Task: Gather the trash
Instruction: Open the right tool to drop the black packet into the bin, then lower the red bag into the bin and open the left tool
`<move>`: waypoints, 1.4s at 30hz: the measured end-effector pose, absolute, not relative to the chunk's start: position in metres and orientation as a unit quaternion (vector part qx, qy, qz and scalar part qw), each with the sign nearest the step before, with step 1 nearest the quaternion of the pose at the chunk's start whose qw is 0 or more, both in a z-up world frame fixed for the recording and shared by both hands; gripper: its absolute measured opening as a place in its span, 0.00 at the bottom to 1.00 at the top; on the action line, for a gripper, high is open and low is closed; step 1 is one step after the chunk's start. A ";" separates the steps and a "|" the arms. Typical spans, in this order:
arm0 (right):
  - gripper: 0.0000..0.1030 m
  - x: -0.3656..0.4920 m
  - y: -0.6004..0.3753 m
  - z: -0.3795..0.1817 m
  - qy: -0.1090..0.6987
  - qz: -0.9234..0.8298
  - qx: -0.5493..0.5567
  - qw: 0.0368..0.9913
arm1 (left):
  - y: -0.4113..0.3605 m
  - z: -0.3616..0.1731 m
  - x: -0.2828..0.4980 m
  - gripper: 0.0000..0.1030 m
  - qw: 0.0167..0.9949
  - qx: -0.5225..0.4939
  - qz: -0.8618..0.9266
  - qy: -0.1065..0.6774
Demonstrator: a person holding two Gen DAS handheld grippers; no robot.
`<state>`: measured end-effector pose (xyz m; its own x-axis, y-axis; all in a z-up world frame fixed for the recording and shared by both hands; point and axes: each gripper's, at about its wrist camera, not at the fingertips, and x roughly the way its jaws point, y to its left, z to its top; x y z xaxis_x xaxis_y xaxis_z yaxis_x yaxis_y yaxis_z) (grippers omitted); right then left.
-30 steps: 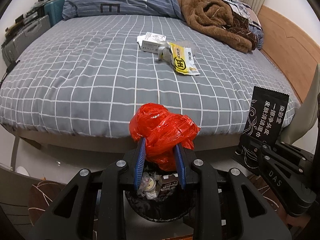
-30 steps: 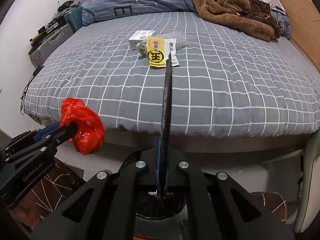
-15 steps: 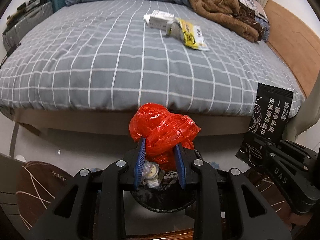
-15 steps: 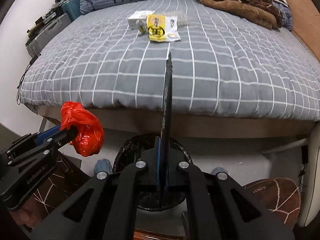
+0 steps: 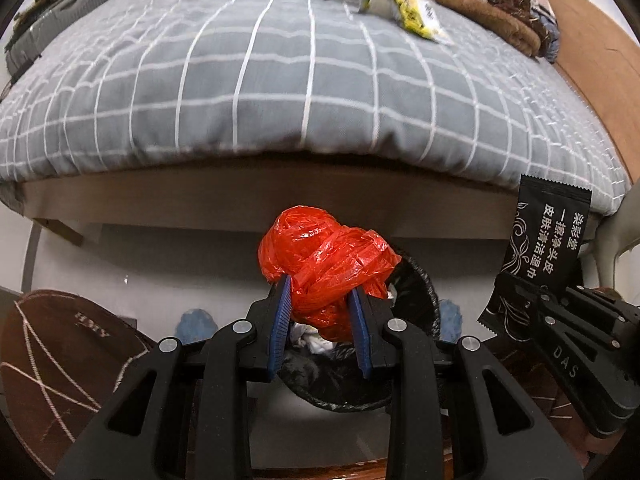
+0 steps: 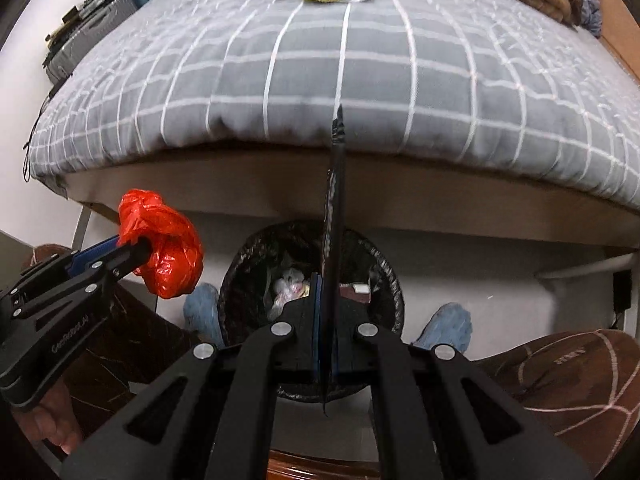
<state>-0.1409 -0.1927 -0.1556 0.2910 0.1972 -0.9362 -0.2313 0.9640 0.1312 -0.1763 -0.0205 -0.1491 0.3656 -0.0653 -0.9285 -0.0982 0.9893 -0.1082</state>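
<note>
Above the black-lined bin (image 6: 312, 280) by the bed, left gripper (image 5: 320, 300) clamps a crumpled red bag (image 5: 328, 260), right gripper (image 6: 326, 300) pinches a black wipe sachet (image 6: 335, 216).

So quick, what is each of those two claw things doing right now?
Left gripper: closed on the crumpled red plastic bag, above the trash bin.
Right gripper: closed on the flat black wipe packet, seen edge-on from its own camera.

Soft, even indoor light, moderately bright. The grey white-checked bedspread (image 5: 304, 80) bows strongly from fisheye distortion and looks motion-blurred; beneath its front edge lies deep shadow. Black vignette rings the corners. Small glints on the crumpled red plastic bag (image 5: 328, 264).
</note>
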 end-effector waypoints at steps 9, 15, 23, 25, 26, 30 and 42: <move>0.03 -0.136 -0.167 -0.189 0.609 0.151 -0.033 0.778 | -0.005 -0.177 -0.177 0.27 0.806 -0.076 0.025 0.587; 0.03 -0.128 -0.156 -0.201 0.618 0.161 -0.038 0.768 | 0.006 -0.185 -0.177 0.27 0.801 -0.081 0.033 0.592; 0.06 -0.129 -0.147 -0.217 0.629 0.168 -0.039 0.758 | 0.003 -0.194 -0.172 0.27 0.793 -0.084 0.038 0.603; 0.15 -0.128 -0.146 -0.217 0.628 0.166 -0.040 0.760 | 0.003 -0.195 -0.171 0.27 0.792 -0.084 0.039 0.603; 0.19 -0.128 -0.145 -0.217 0.627 0.166 -0.038 0.760 | 0.003 -0.195 -0.171 0.27 0.792 -0.084 0.039 0.603; 0.40 -0.127 -0.147 -0.215 0.625 0.163 -0.033 0.763 | 0.003 -0.196 -0.169 0.27 0.790 -0.082 0.038 0.607; 0.87 -0.120 -0.186 -0.184 0.589 0.115 -0.026 0.800 | -0.022 -0.194 -0.161 0.27 0.793 -0.065 0.010 0.606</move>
